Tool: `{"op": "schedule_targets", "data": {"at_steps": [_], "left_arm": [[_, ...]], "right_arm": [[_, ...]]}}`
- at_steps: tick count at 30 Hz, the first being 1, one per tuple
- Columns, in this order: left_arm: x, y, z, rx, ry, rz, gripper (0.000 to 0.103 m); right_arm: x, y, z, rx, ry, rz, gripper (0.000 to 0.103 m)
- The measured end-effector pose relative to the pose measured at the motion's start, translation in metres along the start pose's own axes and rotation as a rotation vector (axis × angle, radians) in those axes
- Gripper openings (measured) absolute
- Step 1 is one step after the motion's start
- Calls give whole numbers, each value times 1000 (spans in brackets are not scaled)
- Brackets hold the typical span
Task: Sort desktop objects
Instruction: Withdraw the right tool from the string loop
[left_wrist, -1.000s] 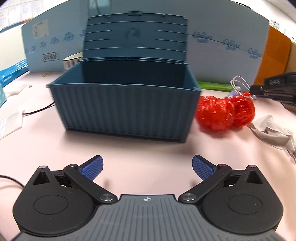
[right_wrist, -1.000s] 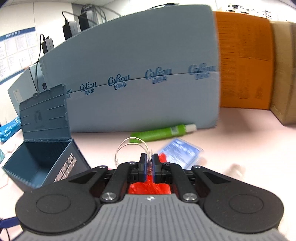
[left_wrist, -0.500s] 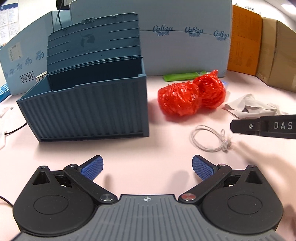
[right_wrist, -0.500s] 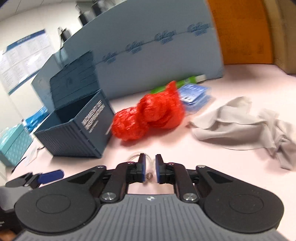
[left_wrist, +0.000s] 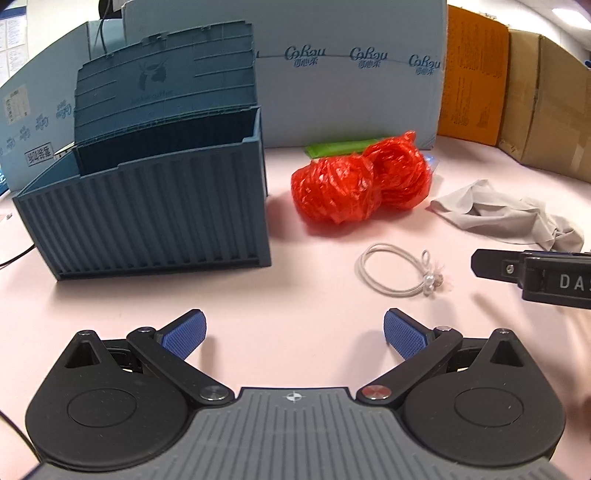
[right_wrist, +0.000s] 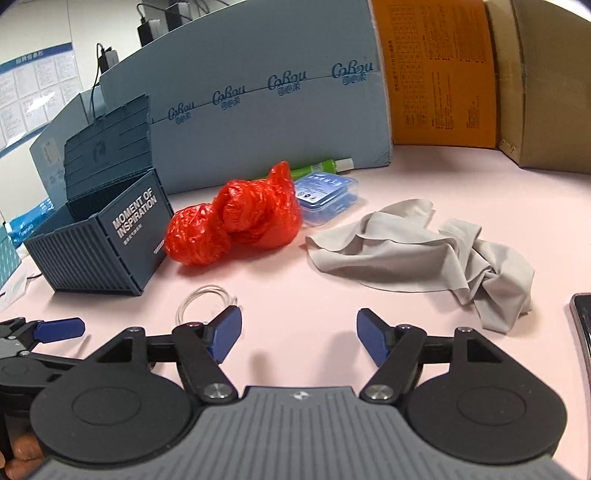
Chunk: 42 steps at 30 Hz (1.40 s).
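A dark blue container box (left_wrist: 155, 206) with its lid up stands on the pink desk; it also shows in the right wrist view (right_wrist: 99, 236). A white hair tie (left_wrist: 400, 271) lies flat on the desk, and in the right wrist view (right_wrist: 201, 297) it lies just past my left finger. A red plastic bag bundle (left_wrist: 360, 181) (right_wrist: 236, 221) sits right of the box. My left gripper (left_wrist: 295, 334) is open and empty. My right gripper (right_wrist: 299, 334) is open and empty above the desk.
A grey cloth (right_wrist: 417, 247) lies to the right. A clear blue case (right_wrist: 327, 194) and a green tube (right_wrist: 317, 168) lie behind the red bag. Blue and orange cartons (right_wrist: 280, 92) wall the back. A phone edge (right_wrist: 581, 325) is at far right.
My right gripper lowered the hair tie to the desk, opened and let it go. The left gripper swung right, so the box moved left in its view.
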<state>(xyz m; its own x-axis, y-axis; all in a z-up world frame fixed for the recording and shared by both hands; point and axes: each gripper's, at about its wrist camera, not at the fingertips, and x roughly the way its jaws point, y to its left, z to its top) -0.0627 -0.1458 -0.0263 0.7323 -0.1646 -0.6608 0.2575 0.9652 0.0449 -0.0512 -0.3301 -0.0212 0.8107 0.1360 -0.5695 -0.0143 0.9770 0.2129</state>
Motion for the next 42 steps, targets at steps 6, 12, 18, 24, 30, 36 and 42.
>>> {"op": "schedule_targets", "data": {"at_steps": [6, 12, 18, 24, 30, 36, 42], "left_arm": [[5, 2, -4, 1, -2, -20, 103], [5, 5, -6, -13, -13, -37, 103], [6, 5, -5, -13, -11, -36, 103], [6, 5, -6, -13, -11, -35, 103], [7, 4, -5, -16, -13, -30, 103], [7, 4, -5, -17, -15, -31, 103], [8, 4, -5, -18, -16, -32, 103]], "right_arm": [[5, -3, -1, 11, 15, 1, 76], [10, 2, 0, -18, 23, 5, 86], [13, 3, 1, -26, 29, 4, 92], [16, 6, 1, -43, 36, -4, 96], [19, 7, 1, -55, 46, -2, 100], [20, 9, 1, -64, 53, -2, 102], [22, 11, 2, -81, 64, -10, 103]]}}
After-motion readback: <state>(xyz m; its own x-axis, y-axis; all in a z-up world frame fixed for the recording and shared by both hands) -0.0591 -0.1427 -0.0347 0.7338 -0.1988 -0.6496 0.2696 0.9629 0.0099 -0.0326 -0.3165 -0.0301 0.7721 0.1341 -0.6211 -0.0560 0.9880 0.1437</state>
